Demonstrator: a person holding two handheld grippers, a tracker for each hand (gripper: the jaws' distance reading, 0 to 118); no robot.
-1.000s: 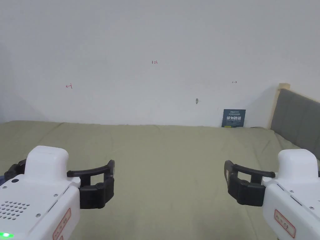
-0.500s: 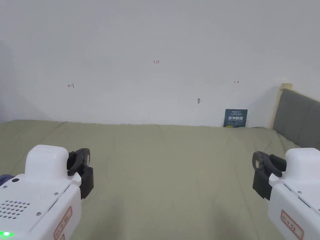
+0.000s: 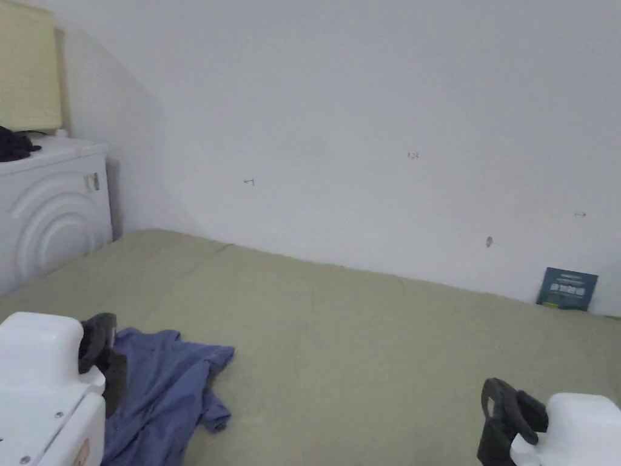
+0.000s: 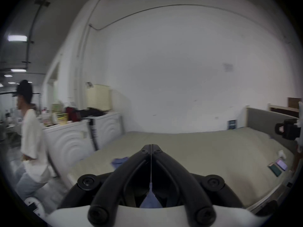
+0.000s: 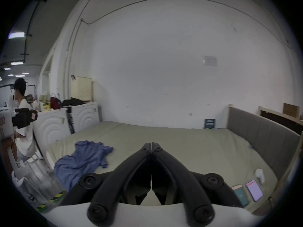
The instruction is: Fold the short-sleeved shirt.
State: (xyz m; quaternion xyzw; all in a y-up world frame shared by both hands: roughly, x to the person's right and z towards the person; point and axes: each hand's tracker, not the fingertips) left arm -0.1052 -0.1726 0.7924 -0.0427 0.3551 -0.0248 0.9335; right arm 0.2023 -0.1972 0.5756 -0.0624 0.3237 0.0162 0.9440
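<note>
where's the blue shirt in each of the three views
Head view: the blue shirt lies crumpled at lower left on the green bed, beside the left gripper.
Left gripper view: a patch of it shows just left of the shut fingers.
Right gripper view: it sprawls at lower left, near the bed's edge.
Shared landmark: the small dark card leaning against the wall at the bed's far side.

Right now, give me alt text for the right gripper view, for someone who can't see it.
A crumpled blue shirt lies unfolded near the left edge of a green-covered bed, ahead and left of the right gripper, whose jaws are closed on nothing. Two phones lie by the bed's grey headboard, and a person stands at far left beside white cabinets.
</note>
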